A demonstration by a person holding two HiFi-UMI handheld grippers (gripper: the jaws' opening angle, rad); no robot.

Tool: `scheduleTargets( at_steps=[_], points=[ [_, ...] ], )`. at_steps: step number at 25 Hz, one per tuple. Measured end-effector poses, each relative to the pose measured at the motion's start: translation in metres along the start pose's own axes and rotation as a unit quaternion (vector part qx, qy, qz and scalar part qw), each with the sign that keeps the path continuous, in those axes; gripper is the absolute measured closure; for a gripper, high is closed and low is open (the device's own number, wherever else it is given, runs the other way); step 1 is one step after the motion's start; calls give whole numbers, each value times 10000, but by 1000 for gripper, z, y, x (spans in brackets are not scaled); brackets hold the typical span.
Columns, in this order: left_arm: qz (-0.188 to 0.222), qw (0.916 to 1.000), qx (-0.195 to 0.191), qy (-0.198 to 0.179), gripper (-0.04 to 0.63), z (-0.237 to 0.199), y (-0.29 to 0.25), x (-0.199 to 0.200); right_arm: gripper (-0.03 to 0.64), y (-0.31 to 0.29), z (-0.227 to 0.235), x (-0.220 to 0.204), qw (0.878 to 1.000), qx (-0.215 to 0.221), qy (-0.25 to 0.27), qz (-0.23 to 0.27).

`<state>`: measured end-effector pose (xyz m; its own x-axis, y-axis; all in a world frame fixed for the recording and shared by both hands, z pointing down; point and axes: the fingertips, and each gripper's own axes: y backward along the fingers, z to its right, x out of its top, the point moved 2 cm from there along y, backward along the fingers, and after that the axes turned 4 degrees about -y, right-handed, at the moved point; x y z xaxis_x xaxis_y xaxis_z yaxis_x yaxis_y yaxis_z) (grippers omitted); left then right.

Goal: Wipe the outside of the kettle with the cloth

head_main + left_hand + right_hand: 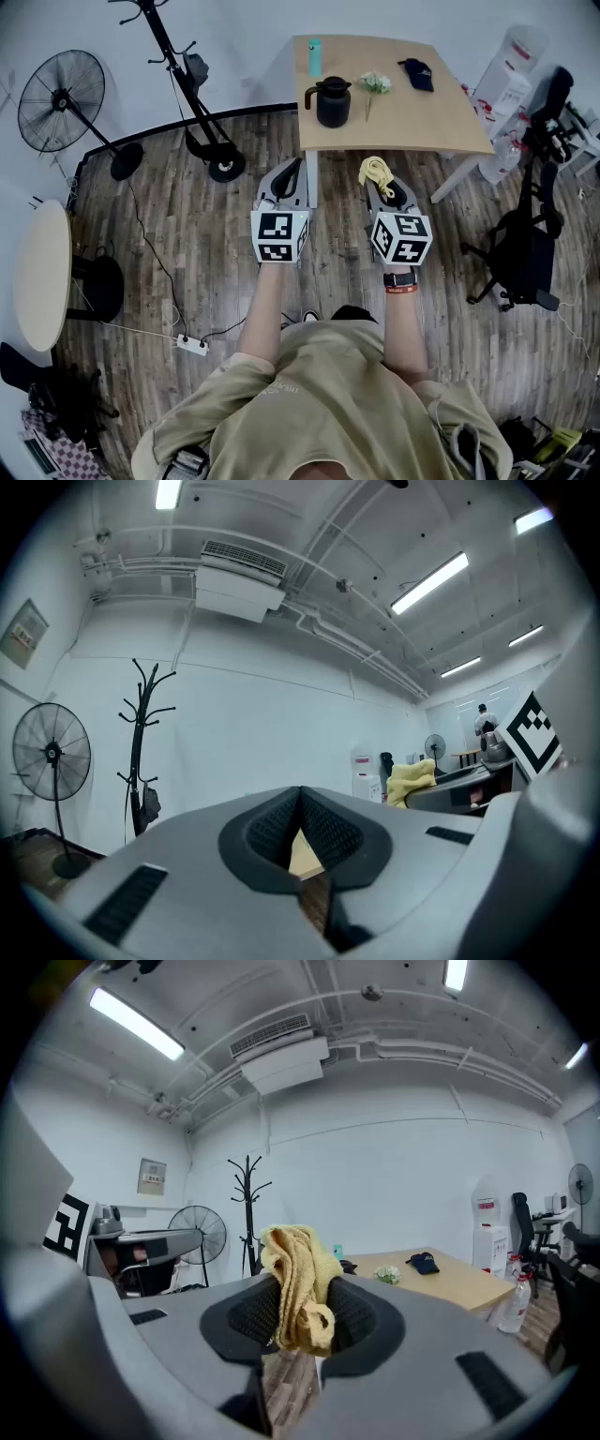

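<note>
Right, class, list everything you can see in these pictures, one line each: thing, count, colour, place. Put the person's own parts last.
table: one, light wood, top of the head view.
kettle: one, black, on the table's left part.
bottle: one, teal, upright at the table's far edge.
flowers: one small bunch, white, right of the kettle.
cap: one, dark, right of the flowers.
cloth: one, yellow, between the right gripper's jaws.
fan: one, black, floor, far left.
coat stand: one, black, left of the table.
office chair: one, black, right side.
left gripper: grey, shut, empty.
right gripper: grey, shut on the cloth.
</note>
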<state>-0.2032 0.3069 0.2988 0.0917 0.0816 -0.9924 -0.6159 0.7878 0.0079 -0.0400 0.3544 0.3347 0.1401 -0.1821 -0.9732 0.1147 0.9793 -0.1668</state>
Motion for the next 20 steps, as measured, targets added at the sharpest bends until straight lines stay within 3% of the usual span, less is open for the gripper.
scheduleTargets(
  at_steps=[3, 7, 10, 12, 16, 20],
  points=[
    [-34, 10000, 53, 68, 574, -9, -4, -11, 482, -13, -4, -10, 9999, 59, -44, -117],
    [-97, 9999, 8, 137, 574, -17, -14, -25, 480, -31, 1, -18, 9981, -22, -603, -156],
    [-158, 9996, 28, 220, 574, -26, -37, -32, 479, -61, 8, -24, 9983, -68, -311, -492],
    [-241, 9994, 44, 251, 574, -30, -58, -39, 479, -86, 18, -28, 9976, -46, -238, -643],
    [-321, 9989, 58, 329, 574, -44, -118, -57, 477, -152, 42, -26, 9943, 329, -779, -646],
    [-357, 9988, 44, 336, 574, -58, -195, -60, 476, -220, 74, -10, 9917, 535, -954, -675]
  ],
)
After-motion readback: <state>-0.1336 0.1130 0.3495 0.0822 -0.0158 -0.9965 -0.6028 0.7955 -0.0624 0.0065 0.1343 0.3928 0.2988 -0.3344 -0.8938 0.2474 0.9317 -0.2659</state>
